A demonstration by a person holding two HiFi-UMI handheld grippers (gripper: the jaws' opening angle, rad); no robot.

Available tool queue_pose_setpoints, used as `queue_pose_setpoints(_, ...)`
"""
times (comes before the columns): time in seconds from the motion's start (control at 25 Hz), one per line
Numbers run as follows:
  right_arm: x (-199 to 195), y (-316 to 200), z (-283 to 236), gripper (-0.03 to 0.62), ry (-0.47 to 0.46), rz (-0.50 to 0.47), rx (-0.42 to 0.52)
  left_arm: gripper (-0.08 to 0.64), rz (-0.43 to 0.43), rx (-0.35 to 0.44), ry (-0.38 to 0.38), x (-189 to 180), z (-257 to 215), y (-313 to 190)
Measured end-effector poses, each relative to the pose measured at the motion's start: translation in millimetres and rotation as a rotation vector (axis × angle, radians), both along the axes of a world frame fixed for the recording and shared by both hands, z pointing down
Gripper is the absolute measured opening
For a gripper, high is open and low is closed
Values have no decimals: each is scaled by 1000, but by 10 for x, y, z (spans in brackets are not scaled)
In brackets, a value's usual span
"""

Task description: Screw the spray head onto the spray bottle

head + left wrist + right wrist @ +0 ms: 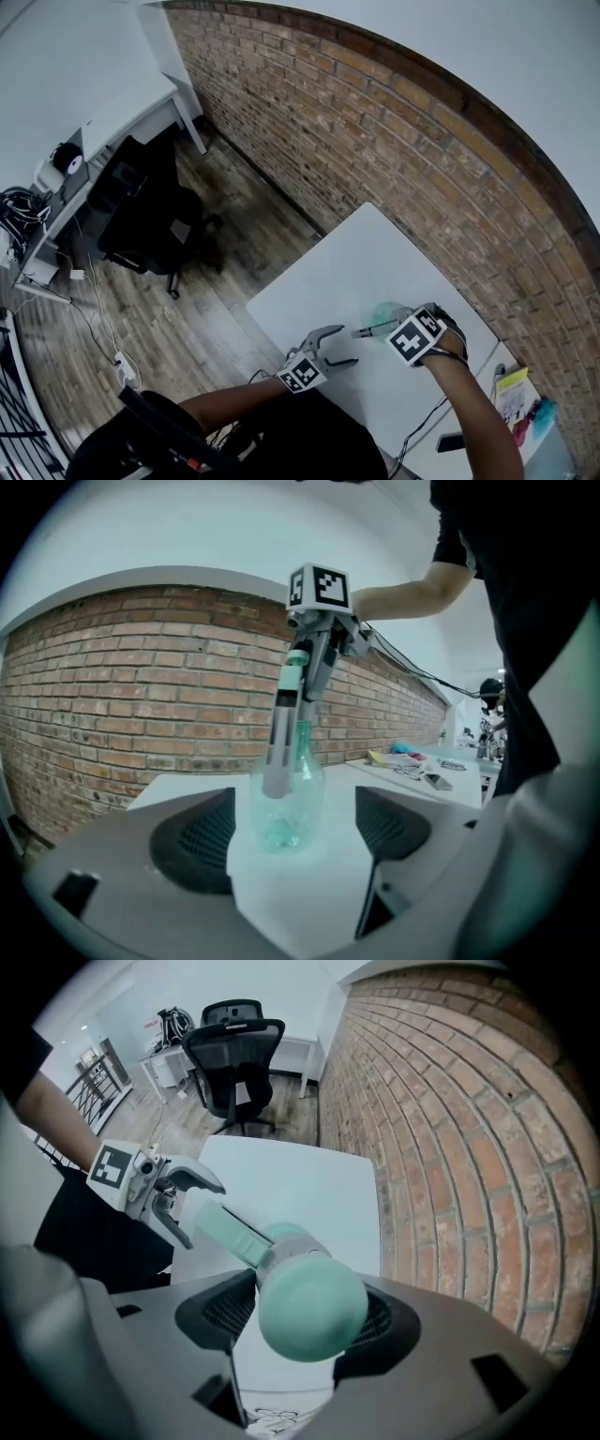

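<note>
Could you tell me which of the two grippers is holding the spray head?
The right gripper, clamped on the teal spray head over the bottle; the left gripper stands open, holding nothing.

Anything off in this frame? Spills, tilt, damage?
No spill or damage. The spray bottle stands upright on the table. One oddity: the left gripper has its jaws open and clear of the bottle, so nothing steadies it while the right gripper holds the spray head at its neck.
</note>
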State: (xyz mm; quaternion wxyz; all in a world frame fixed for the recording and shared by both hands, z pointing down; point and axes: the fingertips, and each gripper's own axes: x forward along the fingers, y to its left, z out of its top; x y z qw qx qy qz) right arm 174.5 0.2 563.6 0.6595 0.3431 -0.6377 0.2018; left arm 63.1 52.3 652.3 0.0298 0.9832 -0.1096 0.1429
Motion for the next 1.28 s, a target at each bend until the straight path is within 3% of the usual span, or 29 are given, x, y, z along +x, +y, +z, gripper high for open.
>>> queue_pose_setpoints(0.08, 7, -5, 7, 275, 7, 17, -4, 390, 38, -2, 14, 99, -26, 127)
queue_pose_setpoints(0.2, 9, -9, 14, 275, 9, 26, -4, 390, 17, -25, 30, 161, -20, 147)
queue_pose_setpoints(0.36, 19, -15, 0, 275, -4, 67, -8, 386, -8, 22, 39, 120, -124, 128)
queue_pose_setpoints(0.48, 22, -13, -9, 275, 11, 77, -14, 371, 28, 21, 52, 167, -143, 300)
queue_pose_setpoints(0.76, 14, -4, -15, 275, 7, 137, 8, 373, 94, -19, 56, 653, 58, 409)
queue_pose_setpoints(1.04, 1, -29, -1, 276, 50, 48, 89, 382, 10, 37, 11, 911, 146, 107)
queue_pose_setpoints(1.12, 4, -33, -1, 276, 40, 50, 106, 425, -15, 27, 13, 879, 154, 79)
queue_pose_setpoints(1.28, 45, -19, 1, 276, 38, 85, 99, 445, -51, -30, 2, 827, 260, -27)
